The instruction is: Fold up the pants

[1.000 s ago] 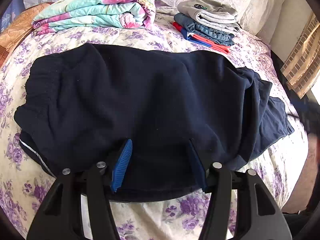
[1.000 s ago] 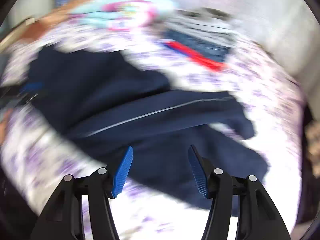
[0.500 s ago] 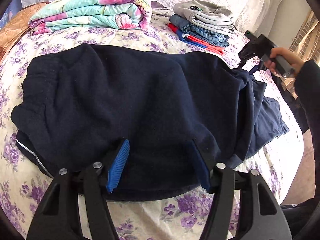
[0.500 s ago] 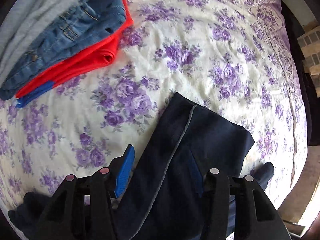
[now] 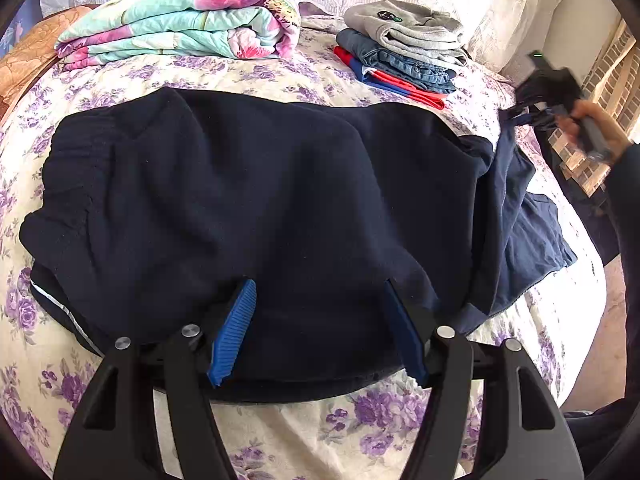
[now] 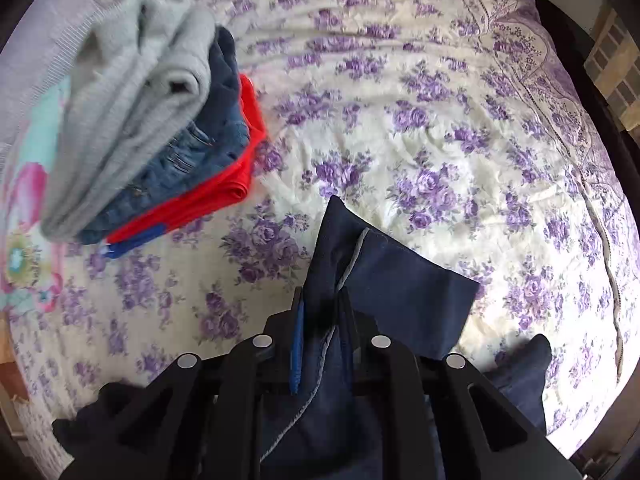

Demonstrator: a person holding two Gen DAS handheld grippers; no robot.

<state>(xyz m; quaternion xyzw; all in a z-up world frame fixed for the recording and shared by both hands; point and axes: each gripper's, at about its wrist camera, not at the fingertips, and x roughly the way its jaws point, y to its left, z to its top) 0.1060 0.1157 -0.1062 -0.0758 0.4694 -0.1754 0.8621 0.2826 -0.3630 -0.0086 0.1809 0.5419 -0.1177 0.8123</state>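
Observation:
Dark navy pants [image 5: 280,200] lie spread across the flowered bed [image 5: 304,432], waistband to the left, legs bunched to the right. My left gripper [image 5: 320,292] rests on the near edge of the pants, open, with flat fabric between its blue fingers. Far right, my right gripper [image 5: 532,114], held by a person's hand [image 5: 592,120], pulls one leg end up off the bed. In the right wrist view that gripper [image 6: 320,296] has its jaws closing, nearly together, on the leg hem [image 6: 400,276] with its grey seam line.
A stack of folded clothes [image 5: 400,52], grey on denim on red, sits at the back right, shown large as the stack [image 6: 160,140] in the right wrist view. A folded floral blanket [image 5: 180,28] lies at the back left. The bed drops off at the right edge.
My right gripper swung over to the leg end, closed its jaws on the hem and drew that cloth upward. The left gripper and the rest of the pants stayed put.

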